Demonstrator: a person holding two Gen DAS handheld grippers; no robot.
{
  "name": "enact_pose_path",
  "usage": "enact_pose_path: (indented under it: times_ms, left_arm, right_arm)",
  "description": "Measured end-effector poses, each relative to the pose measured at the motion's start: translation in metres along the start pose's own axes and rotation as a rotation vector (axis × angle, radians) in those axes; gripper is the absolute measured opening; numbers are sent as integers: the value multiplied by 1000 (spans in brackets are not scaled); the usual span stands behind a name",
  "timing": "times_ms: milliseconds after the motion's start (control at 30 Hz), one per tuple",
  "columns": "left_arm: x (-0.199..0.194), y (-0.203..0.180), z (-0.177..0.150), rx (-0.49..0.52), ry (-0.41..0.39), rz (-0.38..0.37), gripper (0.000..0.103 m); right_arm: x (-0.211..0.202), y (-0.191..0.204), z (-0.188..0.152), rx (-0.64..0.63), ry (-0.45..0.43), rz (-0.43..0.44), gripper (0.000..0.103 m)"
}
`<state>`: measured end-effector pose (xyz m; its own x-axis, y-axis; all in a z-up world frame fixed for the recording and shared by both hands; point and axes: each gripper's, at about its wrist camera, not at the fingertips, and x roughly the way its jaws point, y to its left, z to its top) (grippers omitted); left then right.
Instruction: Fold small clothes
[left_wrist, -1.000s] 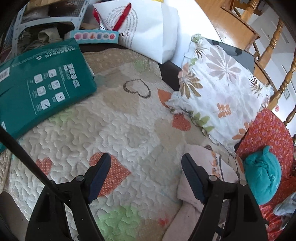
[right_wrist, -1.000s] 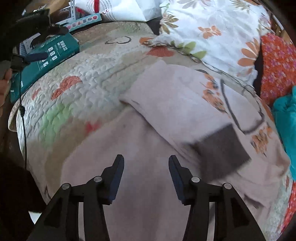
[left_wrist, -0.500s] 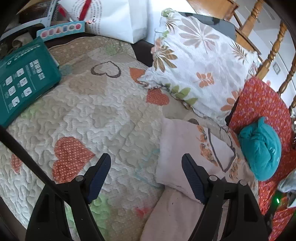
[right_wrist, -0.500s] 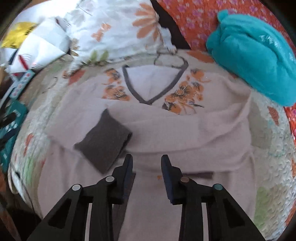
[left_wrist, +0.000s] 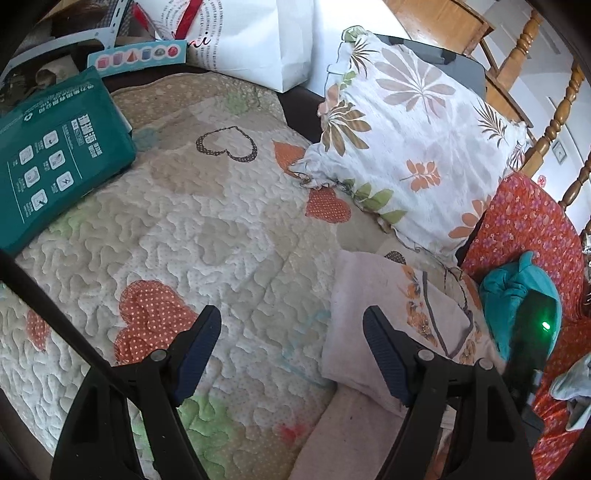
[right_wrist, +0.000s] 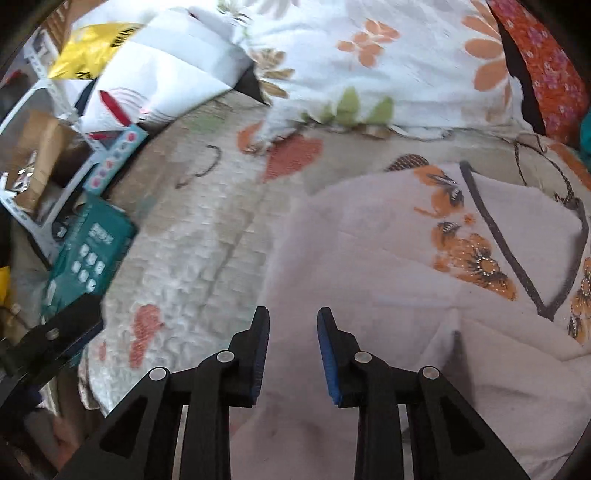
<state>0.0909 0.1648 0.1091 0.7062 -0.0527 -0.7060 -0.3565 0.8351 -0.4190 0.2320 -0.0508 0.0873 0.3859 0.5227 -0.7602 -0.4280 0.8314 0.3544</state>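
While it lies spread on the quilted bedspread (left_wrist: 221, 236) near that cover's right-hand edge, the pale pink sweater (right_wrist: 369, 266) shows its dark V-neck trim and orange flower print, one sleeve folded across its front. Above the sweater's body hangs the right gripper (right_wrist: 291, 325), whose jaws have just been closing and now stand narrow with only air between them, no cloth pinched. Over bare quilt just left of the sweater's shoulder, the left gripper (left_wrist: 291, 325) is spread wide and holds nothing. Beyond the neckline a leaf-print pillow (left_wrist: 413, 140) leans at the far edge, a bundled teal garment (left_wrist: 506, 291) rests on red flowered fabric (left_wrist: 532, 221) to the right, and a green package (left_wrist: 55, 155) sits at the quilt's far left corner.
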Motion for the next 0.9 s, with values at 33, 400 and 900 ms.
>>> enact_pose_path:
  times_ms: [33,400,900]
  left_arm:
    - [0,1,0,-4,3,-3,78]
    - [3,-6,-7,-11,32,-25,79]
    - [18,-28,-11,56,54,-1,79]
  right_arm:
    - [-7,0,-2,-8,-9,-4,29]
    - [-110,-115,-79,-14,52,-350,24]
    - [-34,-183,40,-47,94,-711,29]
